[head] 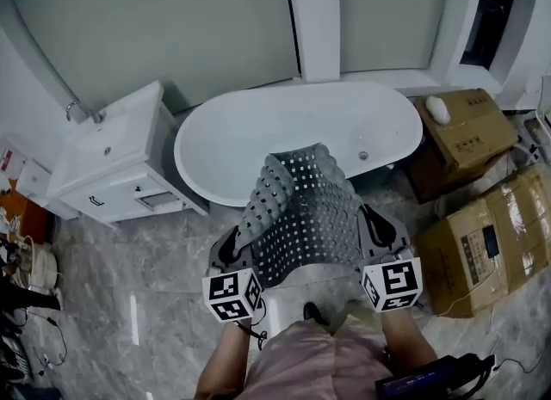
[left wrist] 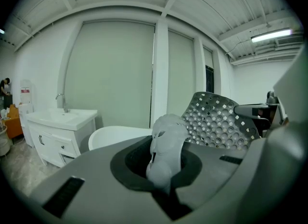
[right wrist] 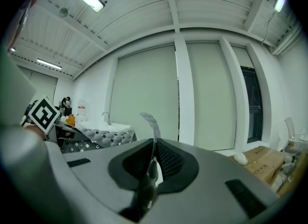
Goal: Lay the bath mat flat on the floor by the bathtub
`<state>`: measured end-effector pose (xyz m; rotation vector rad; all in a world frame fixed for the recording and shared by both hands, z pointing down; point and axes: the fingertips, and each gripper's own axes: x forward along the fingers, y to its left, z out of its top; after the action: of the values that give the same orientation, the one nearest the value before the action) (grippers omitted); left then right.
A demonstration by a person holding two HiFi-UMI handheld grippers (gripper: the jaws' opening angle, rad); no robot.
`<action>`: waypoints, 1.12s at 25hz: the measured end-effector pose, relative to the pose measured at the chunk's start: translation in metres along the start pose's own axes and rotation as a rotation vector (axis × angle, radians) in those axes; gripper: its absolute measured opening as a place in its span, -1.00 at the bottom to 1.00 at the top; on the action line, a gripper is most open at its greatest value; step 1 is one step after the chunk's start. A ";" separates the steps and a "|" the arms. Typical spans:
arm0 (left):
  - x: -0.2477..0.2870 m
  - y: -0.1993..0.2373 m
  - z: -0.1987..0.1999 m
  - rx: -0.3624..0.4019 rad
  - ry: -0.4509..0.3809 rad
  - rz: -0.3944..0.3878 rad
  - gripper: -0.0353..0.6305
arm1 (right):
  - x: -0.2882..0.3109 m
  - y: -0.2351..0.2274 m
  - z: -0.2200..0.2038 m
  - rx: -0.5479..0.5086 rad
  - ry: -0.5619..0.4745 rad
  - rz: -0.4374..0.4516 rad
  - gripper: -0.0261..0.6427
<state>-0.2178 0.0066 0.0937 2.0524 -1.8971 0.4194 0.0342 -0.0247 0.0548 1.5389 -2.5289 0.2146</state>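
Note:
The grey bath mat (head: 301,213), dotted with square holes and suction cups, is held up in the air in front of the person, its far end curling over near the white bathtub (head: 258,136). My left gripper (head: 229,248) is shut on the mat's near left corner, which bunches between the jaws in the left gripper view (left wrist: 165,143). At the near right corner my right gripper (head: 380,233) is shut on the mat's thin edge (right wrist: 153,138). The mat (left wrist: 219,122) stretches away to the right in the left gripper view.
A white vanity with a sink (head: 112,166) stands left of the tub. Cardboard boxes (head: 469,132) (head: 495,239) crowd the right side. Grey marble floor (head: 146,261) lies between the vanity and the person. Clutter and cables (head: 26,286) sit at the far left.

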 end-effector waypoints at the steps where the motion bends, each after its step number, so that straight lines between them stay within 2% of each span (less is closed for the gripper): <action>1: 0.001 0.001 0.001 -0.002 -0.003 0.002 -0.78 | 0.002 -0.001 0.001 -0.001 -0.002 0.001 -0.83; 11: 0.015 0.010 0.020 -0.004 -0.021 0.032 -0.78 | 0.029 -0.010 0.023 -0.021 -0.026 0.023 -0.83; 16: 0.026 0.009 0.024 -0.002 -0.016 0.037 -0.78 | 0.037 -0.018 0.022 -0.024 -0.010 0.029 -0.83; 28: 0.032 -0.002 -0.010 -0.029 0.085 0.029 -0.78 | 0.036 -0.027 -0.006 -0.014 0.089 0.045 -0.83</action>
<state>-0.2137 -0.0184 0.1163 1.9593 -1.8745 0.4753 0.0419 -0.0670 0.0695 1.4349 -2.4928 0.2646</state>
